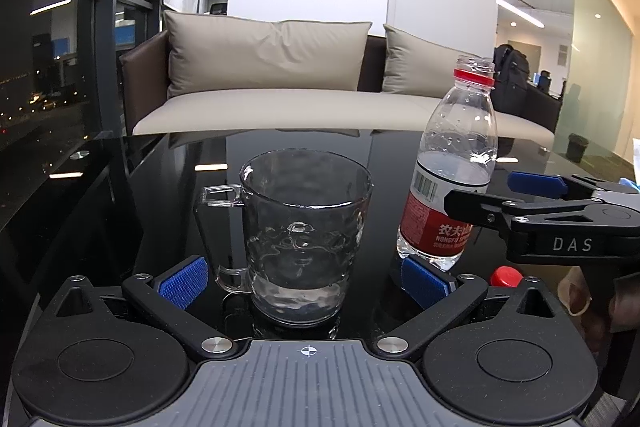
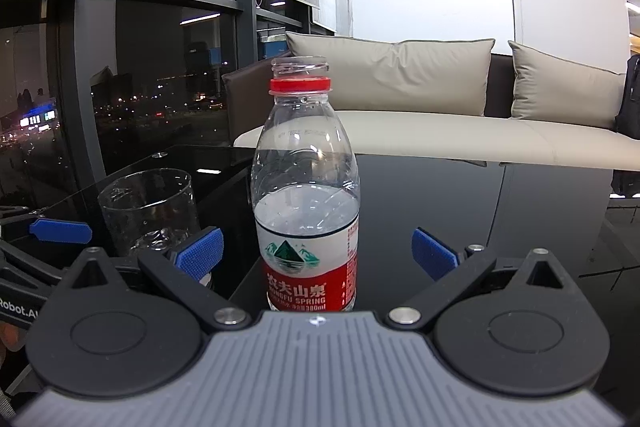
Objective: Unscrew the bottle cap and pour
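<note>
While the uncapped bottle point(image 2: 306, 187) is standing on the black table point(image 2: 460, 195), we are holding the right gripper point(image 2: 318, 253) spread around it and the left gripper point(image 1: 304, 283) spread around the mug point(image 1: 306, 235) (red cap point(image 1: 506, 277) lying nearby).

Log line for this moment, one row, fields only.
cap: off, on table | bottle: open, upright, part full | mug: some water | left gripper: open around mug | right gripper: open around bottle
</note>
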A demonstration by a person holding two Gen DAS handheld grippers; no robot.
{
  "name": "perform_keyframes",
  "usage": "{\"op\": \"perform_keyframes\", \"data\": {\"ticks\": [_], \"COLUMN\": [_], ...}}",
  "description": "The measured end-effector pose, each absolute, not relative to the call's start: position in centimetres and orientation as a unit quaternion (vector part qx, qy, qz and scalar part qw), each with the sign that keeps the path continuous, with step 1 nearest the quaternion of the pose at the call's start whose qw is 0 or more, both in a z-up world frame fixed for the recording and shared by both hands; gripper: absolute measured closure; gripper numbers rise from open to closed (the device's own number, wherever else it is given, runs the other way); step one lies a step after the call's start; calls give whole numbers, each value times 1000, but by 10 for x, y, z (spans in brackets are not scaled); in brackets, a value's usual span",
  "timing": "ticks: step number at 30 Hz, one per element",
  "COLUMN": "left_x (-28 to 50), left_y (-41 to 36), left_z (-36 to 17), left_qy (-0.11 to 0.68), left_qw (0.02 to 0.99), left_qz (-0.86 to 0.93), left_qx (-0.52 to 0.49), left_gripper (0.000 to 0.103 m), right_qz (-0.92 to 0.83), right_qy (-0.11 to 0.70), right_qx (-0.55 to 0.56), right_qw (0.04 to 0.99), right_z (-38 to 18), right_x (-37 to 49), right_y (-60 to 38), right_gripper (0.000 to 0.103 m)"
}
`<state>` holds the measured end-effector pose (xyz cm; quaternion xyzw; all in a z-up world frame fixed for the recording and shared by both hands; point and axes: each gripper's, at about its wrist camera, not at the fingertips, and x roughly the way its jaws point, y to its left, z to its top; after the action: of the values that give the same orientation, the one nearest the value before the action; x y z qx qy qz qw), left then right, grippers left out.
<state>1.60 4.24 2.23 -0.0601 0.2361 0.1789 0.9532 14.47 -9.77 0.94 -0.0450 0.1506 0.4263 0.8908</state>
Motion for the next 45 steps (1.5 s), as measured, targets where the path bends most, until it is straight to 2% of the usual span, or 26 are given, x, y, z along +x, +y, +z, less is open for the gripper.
{"op": "perform_keyframes", "data": {"ticks": [45], "left_x": [-21], "left_y": [36], "left_z": [26], "left_qy": [229], "left_qw": [950], "left_qz": [205], "left_qx": [-62], "left_gripper": [1], "right_qz": [379], "right_qy": [186], "right_qx": [-19], "right_qw": [906], "right_z": [14], "right_x": [100], "right_y": [-140], "right_gripper": [0]}}
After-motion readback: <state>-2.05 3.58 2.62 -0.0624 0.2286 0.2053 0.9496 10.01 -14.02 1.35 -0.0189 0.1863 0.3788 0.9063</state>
